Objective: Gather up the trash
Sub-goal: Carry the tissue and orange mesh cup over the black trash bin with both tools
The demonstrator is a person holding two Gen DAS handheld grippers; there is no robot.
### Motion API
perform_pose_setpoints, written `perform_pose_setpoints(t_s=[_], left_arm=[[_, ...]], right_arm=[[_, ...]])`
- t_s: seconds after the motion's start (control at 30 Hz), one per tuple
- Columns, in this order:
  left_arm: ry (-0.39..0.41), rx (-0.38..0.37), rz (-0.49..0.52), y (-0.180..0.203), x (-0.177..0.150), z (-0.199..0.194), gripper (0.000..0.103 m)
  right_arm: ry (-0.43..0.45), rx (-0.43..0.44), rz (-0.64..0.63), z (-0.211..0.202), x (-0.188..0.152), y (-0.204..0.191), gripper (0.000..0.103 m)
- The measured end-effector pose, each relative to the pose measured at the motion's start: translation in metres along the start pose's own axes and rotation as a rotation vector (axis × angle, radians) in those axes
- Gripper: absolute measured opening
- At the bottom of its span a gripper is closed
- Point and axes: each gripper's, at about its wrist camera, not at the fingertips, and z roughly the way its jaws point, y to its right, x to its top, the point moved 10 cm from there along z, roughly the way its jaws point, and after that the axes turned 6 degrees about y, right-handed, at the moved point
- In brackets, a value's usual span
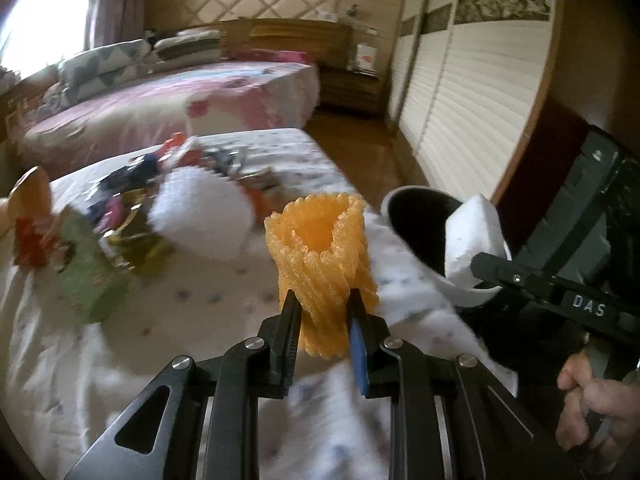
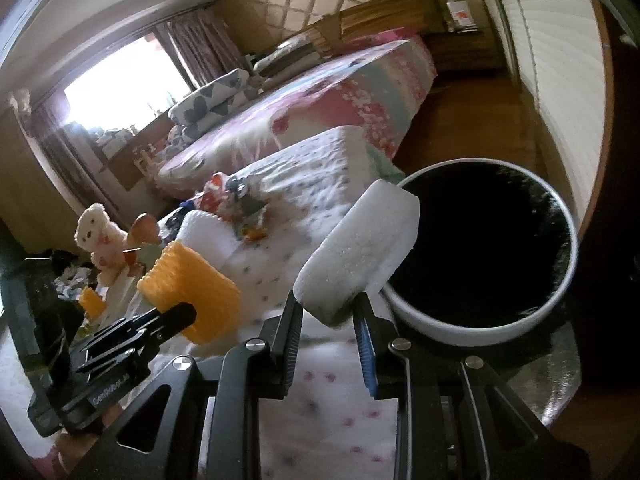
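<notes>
The white foam block [image 2: 360,250] juts up from the right gripper [image 2: 326,316], pinched at its lower end, its top touching the rim of the black-lined bin [image 2: 480,326] just right of it. The left gripper [image 1: 322,308], farther off, clamps an upright orange foam net sleeve [image 1: 320,256]. Both tilt downward over the bedspread [image 1: 200,300].

1. The heap of wrappers [image 1: 132,200] on the cloth is smeared by motion; single pieces cannot be told apart.
2. The bin [image 2: 480,332] has a black inside where no contents show, and the white foam block [image 2: 360,252] covers part of its rim.
3. The hand [image 1: 596,408] is cut off at the picture's edge.
4. The orange foam net [image 2: 192,292] is partly covered by a black finger.
</notes>
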Motion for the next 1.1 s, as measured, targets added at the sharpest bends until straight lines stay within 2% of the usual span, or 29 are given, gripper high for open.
perform_pose_setpoints(t_s=[0.4, 0.73, 1.1], left_arm=[[-0.037, -0.084, 0.057, 0.042, 0.03, 0.056, 0.021], [-0.076, -0.115, 0.069, 0.065, 0.046, 0.1, 0.022], [-0.151, -0.153, 0.068, 0.083, 0.049, 0.147, 0.025]], right_arm=[[-0.022, -0.067, 0.021, -0.009, 0.016, 0.057, 0.026], [-0.056, -0.079, 0.028, 0.002, 0.025, 0.077, 0.027], [-0.085, -0.103, 0.051, 0.012, 0.032, 0.102, 0.031]])
